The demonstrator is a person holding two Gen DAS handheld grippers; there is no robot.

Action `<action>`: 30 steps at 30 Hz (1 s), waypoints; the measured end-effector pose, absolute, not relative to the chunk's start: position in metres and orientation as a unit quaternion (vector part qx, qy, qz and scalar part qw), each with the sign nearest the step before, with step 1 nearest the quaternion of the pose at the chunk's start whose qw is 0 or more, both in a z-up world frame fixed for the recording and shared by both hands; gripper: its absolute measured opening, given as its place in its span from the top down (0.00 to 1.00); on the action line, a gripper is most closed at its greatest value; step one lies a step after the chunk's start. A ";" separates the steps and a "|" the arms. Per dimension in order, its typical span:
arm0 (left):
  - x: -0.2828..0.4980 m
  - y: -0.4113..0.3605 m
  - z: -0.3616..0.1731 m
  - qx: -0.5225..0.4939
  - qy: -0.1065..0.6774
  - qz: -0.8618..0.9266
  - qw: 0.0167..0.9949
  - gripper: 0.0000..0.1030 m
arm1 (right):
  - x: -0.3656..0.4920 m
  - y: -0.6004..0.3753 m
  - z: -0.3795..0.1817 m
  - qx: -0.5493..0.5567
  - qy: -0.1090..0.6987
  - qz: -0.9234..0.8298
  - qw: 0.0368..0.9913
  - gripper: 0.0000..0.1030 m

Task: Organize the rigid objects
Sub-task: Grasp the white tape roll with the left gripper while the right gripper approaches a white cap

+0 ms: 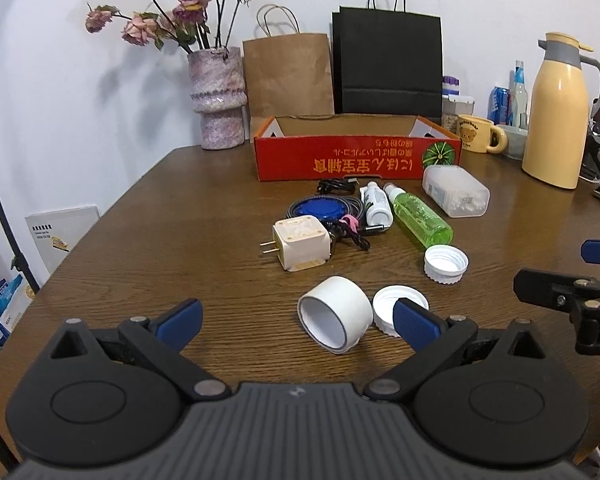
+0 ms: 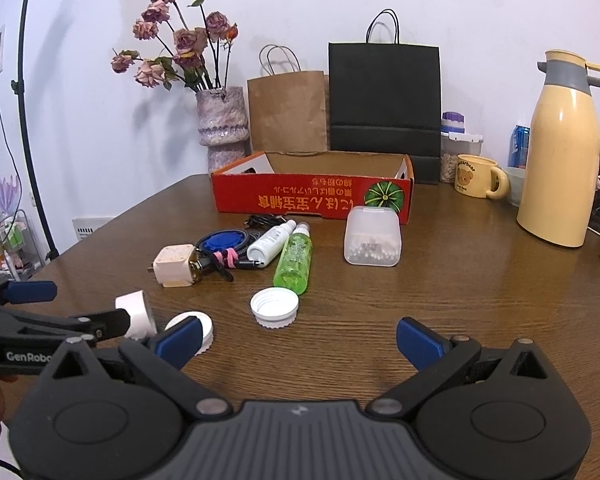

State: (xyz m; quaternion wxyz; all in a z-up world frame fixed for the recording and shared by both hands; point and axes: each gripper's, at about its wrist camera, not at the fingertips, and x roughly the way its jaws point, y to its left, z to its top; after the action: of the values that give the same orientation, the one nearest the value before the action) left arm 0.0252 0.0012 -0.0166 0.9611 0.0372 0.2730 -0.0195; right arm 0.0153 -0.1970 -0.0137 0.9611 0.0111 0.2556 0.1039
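While tape roll [image 1: 335, 322] lies on its side on desk [image 1: 180, 208], just ahead of left claw [image 1: 298, 324], gaping wide, empty: straddle roll squarely, close gently, avoid white cap [image 1: 384, 308] touching it. Right claw [image 2: 298, 342] also spread, empty. Red box [image 1: 356, 158] behind clutter looks empty; cotton-swab case [image 1: 456, 190] full.

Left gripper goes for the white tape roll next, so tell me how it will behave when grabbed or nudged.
The white tape roll lies tilted on its curved side, so a nudge would probably set it rolling, perhaps into the white cap beside it. It is a hollow ring, likely light and fairly stiff. Its smooth surface may slip; the open left gripper should close squarely.
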 end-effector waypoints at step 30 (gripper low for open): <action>0.053 0.002 -0.034 0.017 0.294 -0.059 0.954 0.51 | 0.046 -0.188 -0.034 0.005 0.291 0.110 0.950 0.00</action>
State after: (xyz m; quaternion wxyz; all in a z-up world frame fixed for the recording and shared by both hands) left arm 0.0526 0.0024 -0.0341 0.9538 0.0169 0.2940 -0.0593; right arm 0.0462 -0.1877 -0.0338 0.9503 0.0048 0.2914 0.1100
